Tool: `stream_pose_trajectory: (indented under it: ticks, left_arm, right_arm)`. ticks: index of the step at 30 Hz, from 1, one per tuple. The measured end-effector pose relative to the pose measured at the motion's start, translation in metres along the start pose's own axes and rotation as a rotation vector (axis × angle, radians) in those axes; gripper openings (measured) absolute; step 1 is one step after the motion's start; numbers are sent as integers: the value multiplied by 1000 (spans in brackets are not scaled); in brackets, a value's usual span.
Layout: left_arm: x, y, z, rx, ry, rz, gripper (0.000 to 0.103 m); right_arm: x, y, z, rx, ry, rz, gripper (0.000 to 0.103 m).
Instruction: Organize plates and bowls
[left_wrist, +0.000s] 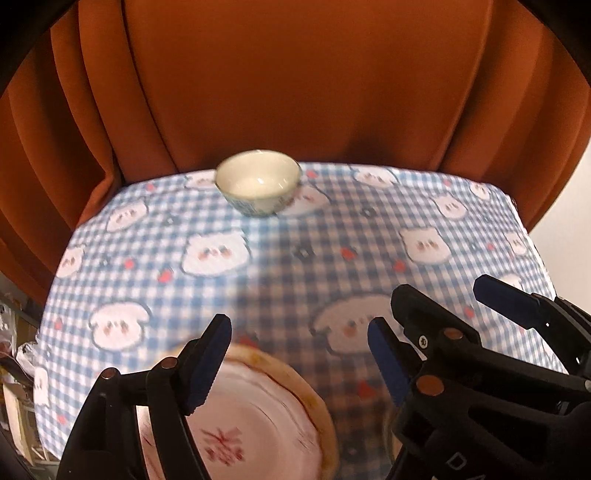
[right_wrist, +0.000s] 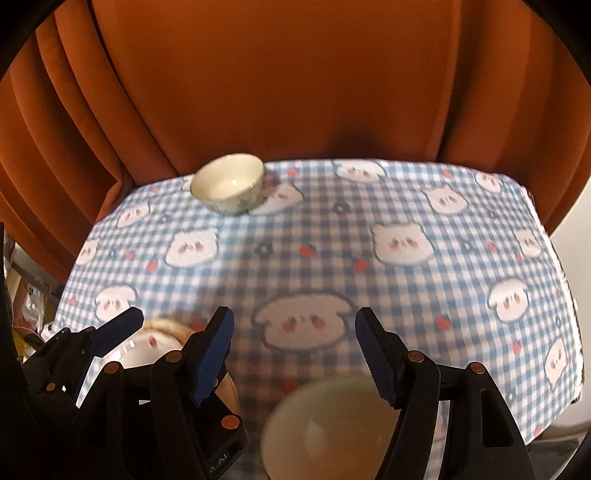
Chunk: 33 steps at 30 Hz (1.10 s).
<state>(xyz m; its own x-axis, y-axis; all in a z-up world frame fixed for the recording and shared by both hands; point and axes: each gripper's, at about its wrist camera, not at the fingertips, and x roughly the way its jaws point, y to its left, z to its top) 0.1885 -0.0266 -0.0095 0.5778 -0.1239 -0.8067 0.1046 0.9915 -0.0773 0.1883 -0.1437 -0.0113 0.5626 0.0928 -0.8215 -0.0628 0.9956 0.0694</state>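
Closest to you, your left gripper (left_wrist: 299, 343) stood with its jaws spread wide and nothing between the blue pads. Under it, at the near edge of the table, lay the plate (left_wrist: 255, 417), pale pink with a tan rim and a red sprig painted in its middle. Your left-hand finger (left_wrist: 207, 362) crossed in front of the plate's near-left part, but the pads did not press on it.

Your right gripper (right_wrist: 293, 347) was likewise spread apart and gripped nothing. Just below it sat the near bowl (right_wrist: 325, 428), cream inside and blurred, its rim running close under the right finger (right_wrist: 376, 354); whether the two touched could not be told from the right wrist view. That same view caught your left gripper (right_wrist: 122, 325) at the lower left, over the plate (right_wrist: 162, 328), so the plate and the near bowl lay side by side along the near edge, the plate to the left.

In the left wrist view your right gripper (left_wrist: 443, 306) showed at the lower right, also open.

Beyond both tools stretched the tablecloth (left_wrist: 332, 240), blue and white check printed with white animal faces and small red marks.

At the far edge of the table, left of centre, the far bowl (left_wrist: 258, 182) stood upright, well apart from the plate and the near bowl, cream inside with a faint blue pattern on its outer wall.

Behind the table hung an orange curtain (left_wrist: 295, 81) in long folds.
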Motion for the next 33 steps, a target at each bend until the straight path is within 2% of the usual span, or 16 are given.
stream_pose_trajectory:
  ticks: [8, 18, 22, 25, 31, 33]
  left_arm:
    - [16, 37, 57, 6, -49, 16, 78]
    - [66, 74, 111, 6, -35, 29, 78]
    - [89, 81, 127, 5, -35, 58, 78]
    - [108, 84, 138, -9, -33, 58, 78]
    - [150, 87, 150, -17, -10, 62, 78]
    - [163, 88, 150, -23, 5, 60, 76]
  right_arm:
    - [19, 35, 64, -8, -49, 6, 72]
    - [74, 61, 132, 26, -48, -15, 72]
    - [100, 63, 151, 44, -42, -19, 72]
    - [122, 62, 165, 41, -42, 10, 72]
    - [163, 59, 181, 41, -34, -21, 71]
    - [175, 56, 182, 53, -21, -29, 66]
